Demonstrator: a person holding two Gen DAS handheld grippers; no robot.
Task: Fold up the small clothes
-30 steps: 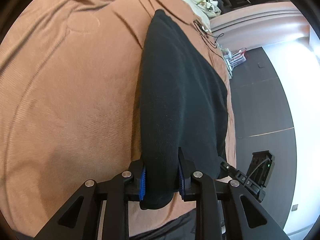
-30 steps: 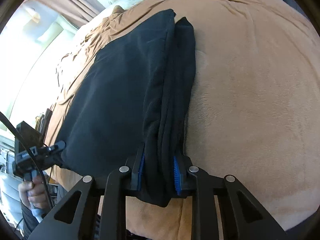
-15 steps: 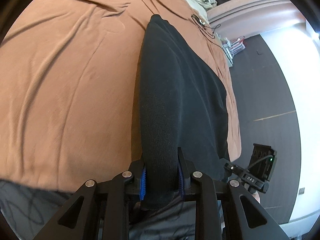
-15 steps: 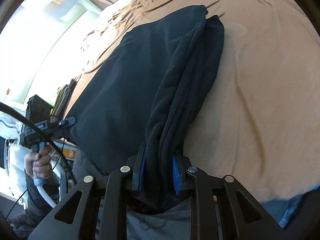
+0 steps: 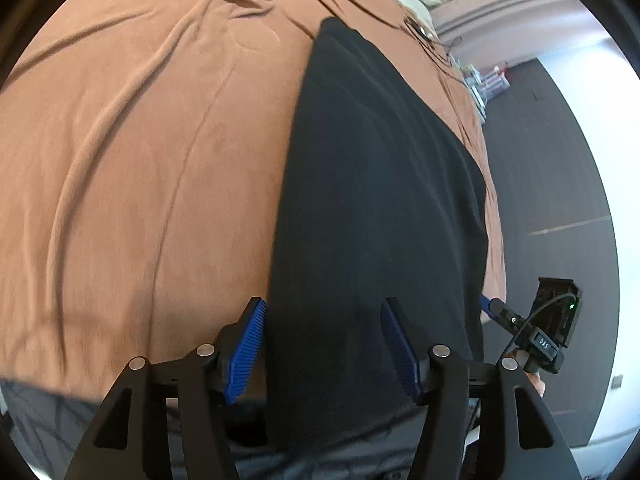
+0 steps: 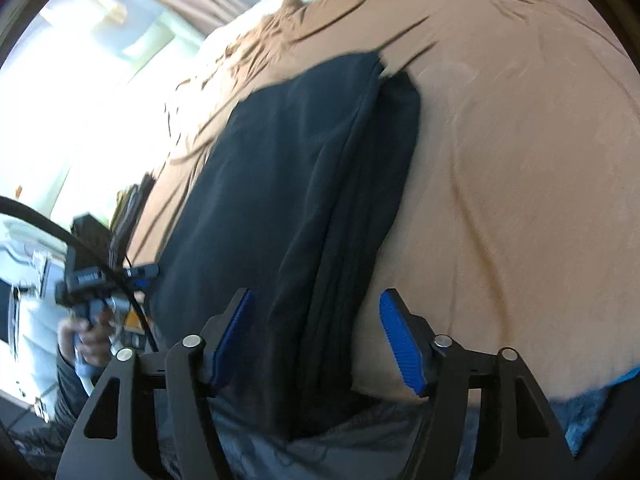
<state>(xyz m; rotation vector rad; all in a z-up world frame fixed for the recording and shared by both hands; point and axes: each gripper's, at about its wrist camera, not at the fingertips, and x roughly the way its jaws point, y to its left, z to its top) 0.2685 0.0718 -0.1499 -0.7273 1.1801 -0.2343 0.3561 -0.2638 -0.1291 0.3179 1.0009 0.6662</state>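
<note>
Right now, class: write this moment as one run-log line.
task: fold clothes | left tongs: opening, pads off garment | right tongs: opening, pads off garment | garment: folded, flat on bedspread

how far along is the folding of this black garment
Done: the black garment lies folded lengthwise on the brown bedcover, layers stacked along one edge. In hand: the left gripper and right gripper are opening, cloth between them but pads clear. Left: probably another fold across its length.
</note>
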